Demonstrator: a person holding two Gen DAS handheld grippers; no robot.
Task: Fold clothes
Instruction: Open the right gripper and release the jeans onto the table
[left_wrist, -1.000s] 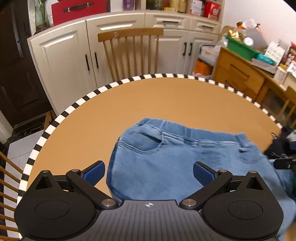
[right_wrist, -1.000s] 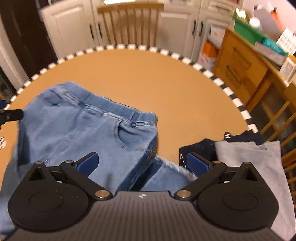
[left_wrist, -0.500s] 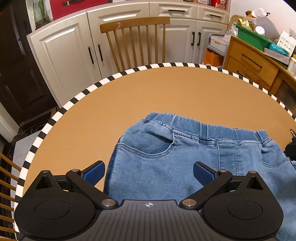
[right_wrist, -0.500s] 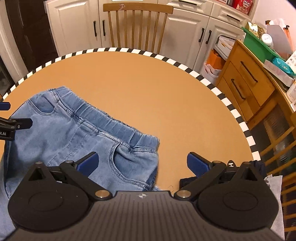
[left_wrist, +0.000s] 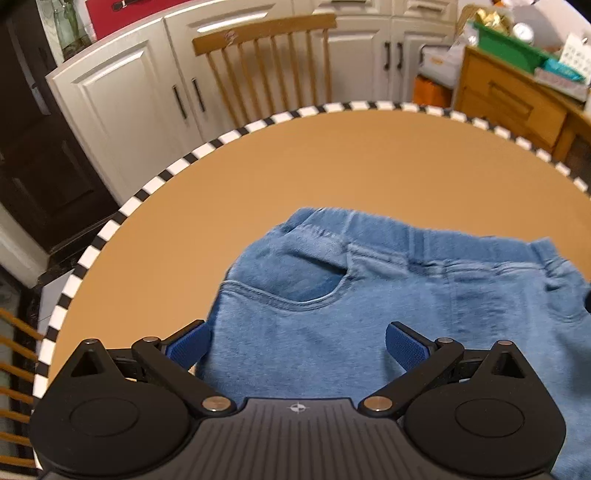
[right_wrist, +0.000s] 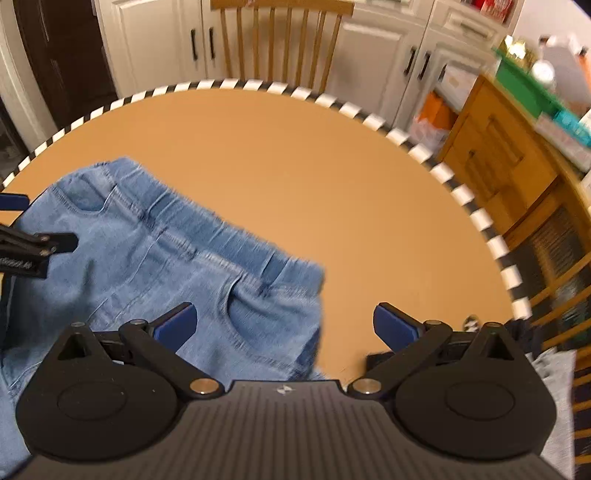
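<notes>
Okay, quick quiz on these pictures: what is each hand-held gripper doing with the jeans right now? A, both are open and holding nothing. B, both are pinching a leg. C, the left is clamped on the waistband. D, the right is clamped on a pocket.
A: the left hand-held gripper and right hand-held gripper both show blue pads spread wide over the jeans, no cloth between them.

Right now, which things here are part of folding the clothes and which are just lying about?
For the job: blue jeans, grey garment, dark garment, left gripper, right gripper, both open.

Lying about: wooden chair, green bin, wooden dresser.
</notes>
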